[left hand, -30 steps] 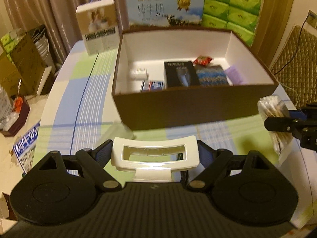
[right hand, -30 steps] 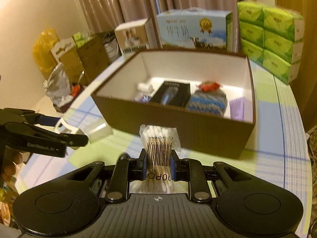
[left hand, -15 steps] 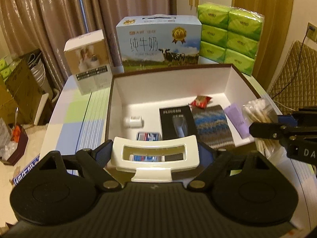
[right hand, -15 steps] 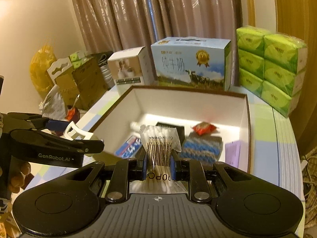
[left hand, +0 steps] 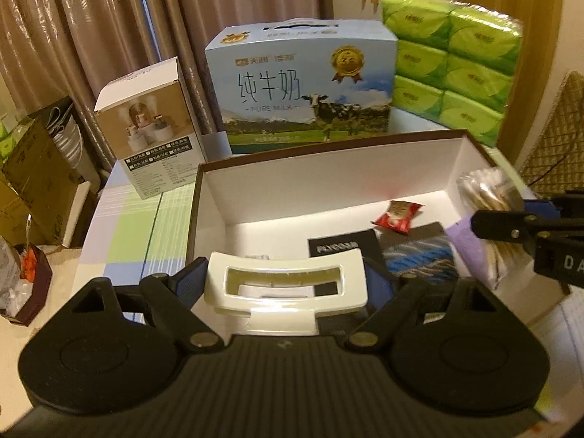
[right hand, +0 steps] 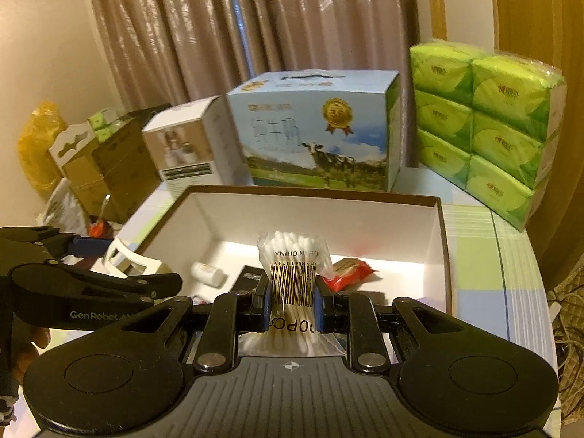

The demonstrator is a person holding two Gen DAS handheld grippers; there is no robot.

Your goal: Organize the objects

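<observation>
Left hand-held gripper (left hand: 286, 284) is clamped wide on a white plastic holder (left hand: 288, 286), a curved piece with a rectangular slot, pads on its two ends. It hangs over the near-left part of the open brown box (left hand: 208, 197).

Right hand-held gripper (right hand: 292, 301) is pinched nearly shut on a clear bag of cotton swabs (right hand: 292, 273), barcode facing the camera, bag upright between the pads. It sits over the near edge of the box, right side; seen from the left camera the bag (left hand: 485, 193) is at the box's right wall.

Inside the box, on the white floor: small white bottle (right hand: 208, 273) lying down on the left, black carton (left hand: 339, 246) mid, red snack packet (left hand: 398, 217) behind it, blue striped knit item (left hand: 419, 255) to the right, purple piece (left hand: 467, 244) by the right wall.

Box is on the bench (left hand: 135, 226) with a checked cloth. Behind it: milk carton case (left hand: 303, 87), small product box (left hand: 153, 131) to its left, green tissue packs (left hand: 452, 69) to its right.
</observation>
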